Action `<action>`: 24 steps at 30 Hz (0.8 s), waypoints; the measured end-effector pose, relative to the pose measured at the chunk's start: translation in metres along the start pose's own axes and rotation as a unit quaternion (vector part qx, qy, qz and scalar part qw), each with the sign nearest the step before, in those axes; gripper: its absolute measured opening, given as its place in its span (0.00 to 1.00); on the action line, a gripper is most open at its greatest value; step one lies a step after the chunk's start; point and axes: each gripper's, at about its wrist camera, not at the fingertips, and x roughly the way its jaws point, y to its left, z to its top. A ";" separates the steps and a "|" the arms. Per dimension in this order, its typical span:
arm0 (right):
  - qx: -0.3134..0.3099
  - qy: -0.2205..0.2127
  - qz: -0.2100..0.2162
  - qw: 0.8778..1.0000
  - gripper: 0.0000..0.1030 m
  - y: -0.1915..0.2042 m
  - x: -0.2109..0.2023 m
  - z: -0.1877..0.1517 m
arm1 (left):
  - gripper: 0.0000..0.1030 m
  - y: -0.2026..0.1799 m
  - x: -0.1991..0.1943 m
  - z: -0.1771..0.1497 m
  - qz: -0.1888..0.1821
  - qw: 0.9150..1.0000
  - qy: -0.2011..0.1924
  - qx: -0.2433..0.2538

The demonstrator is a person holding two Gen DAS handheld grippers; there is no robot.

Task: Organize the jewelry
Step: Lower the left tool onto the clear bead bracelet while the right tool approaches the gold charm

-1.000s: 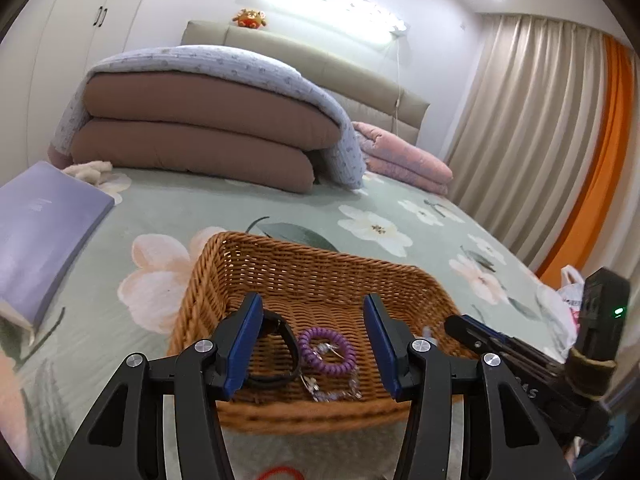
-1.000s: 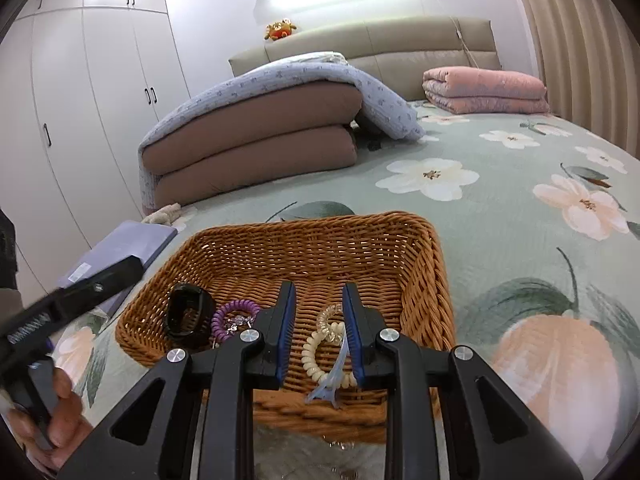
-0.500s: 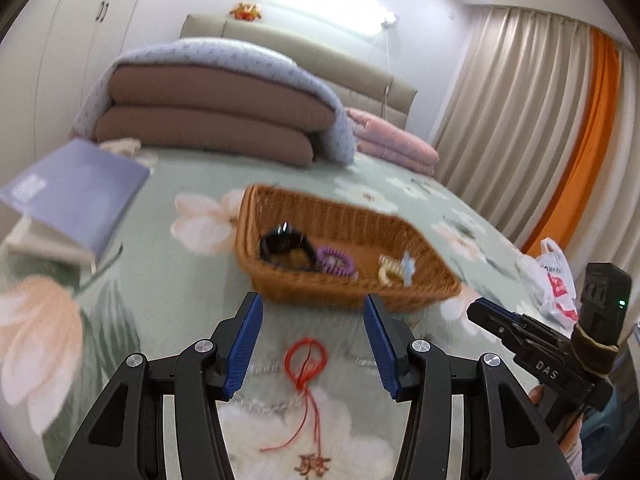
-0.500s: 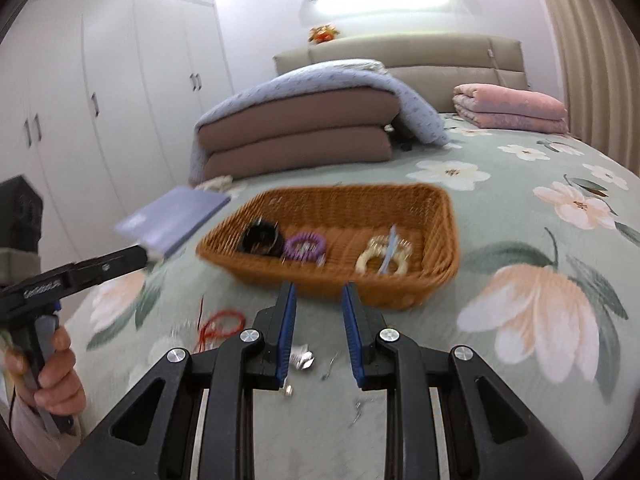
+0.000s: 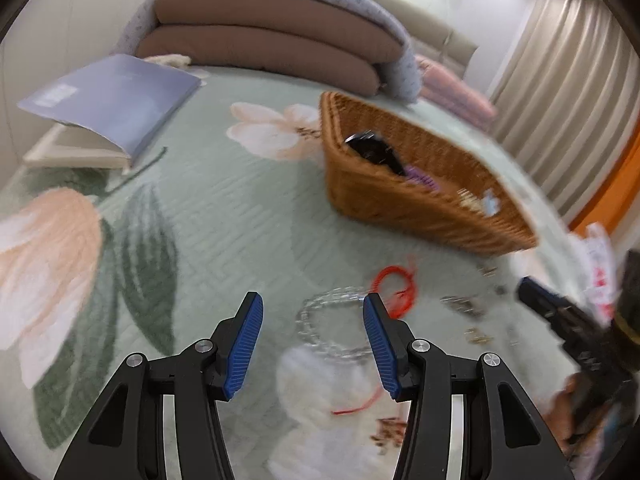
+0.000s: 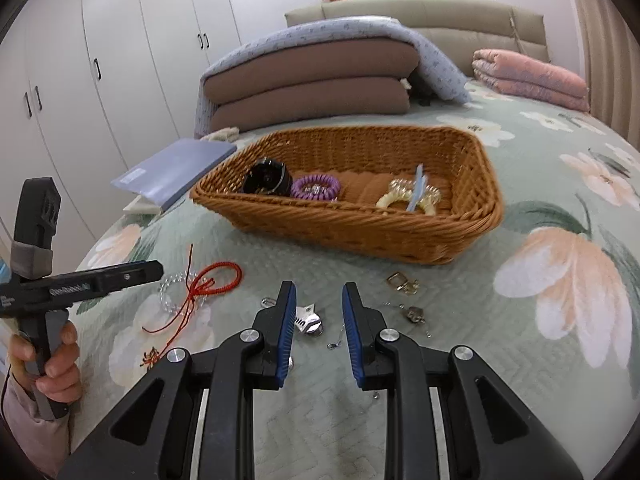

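Note:
A wicker basket (image 6: pixel 476 216) (image 5: pixel 400 204) sits on the floral bedspread and holds a black watch (image 6: pixel 267 178), a purple coil hair tie (image 6: pixel 315 187) and a cream coil tie with a blue clip (image 6: pixel 416 196). On the bed in front of it lie a red cord bracelet (image 6: pixel 218 276) (image 5: pixel 394 280), a clear bead bracelet (image 5: pixel 320 320) (image 6: pixel 172 292), a silver piece (image 6: pixel 308 322), gold rings (image 6: pixel 402 282) and small earrings (image 6: pixel 416 314). My left gripper (image 5: pixel 313 340) is open and empty above the bead bracelet. My right gripper (image 6: pixel 319 320) is open and empty over the silver piece.
A purple book (image 5: pixel 112 100) (image 6: pixel 176 168) lies on the bed left of the basket. Folded brown quilts (image 6: pixel 312 84) and pink blankets (image 6: pixel 528 76) lie behind it. White wardrobes (image 6: pixel 100 72) stand on the left, curtains (image 5: pixel 560 92) on the right.
Both grippers have pulled back from the basket and lowered toward the loose jewelry on the bed. The right gripper released the cream tie with the clip, which now lies in the basket.

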 end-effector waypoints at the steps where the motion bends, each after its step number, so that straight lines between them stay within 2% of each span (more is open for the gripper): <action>1: 0.000 0.007 0.003 1.000 0.26 0.000 0.003 -0.001 | 0.52 -0.003 0.003 -0.001 0.010 1.000 0.003 0.009; 7: -0.017 0.050 0.022 0.998 0.26 0.006 0.024 -0.003 | 0.52 -0.009 0.011 -0.004 0.034 0.999 0.016 0.029; 11: -0.020 0.061 0.023 0.998 0.27 0.007 0.030 -0.005 | 0.52 -0.012 0.012 -0.005 0.043 0.998 0.017 0.039; 13: -0.018 0.064 0.021 0.998 0.32 0.006 0.031 -0.004 | 0.51 -0.013 0.013 -0.005 0.046 0.998 0.020 0.042; 19: -0.033 0.077 0.013 0.996 0.35 0.013 0.039 -0.004 | 0.36 -0.017 0.013 -0.007 0.080 0.994 0.029 0.065; 24: -0.052 0.090 0.006 0.995 0.35 0.021 0.045 -0.004 | 0.31 -0.012 0.010 -0.007 0.076 0.995 0.035 0.062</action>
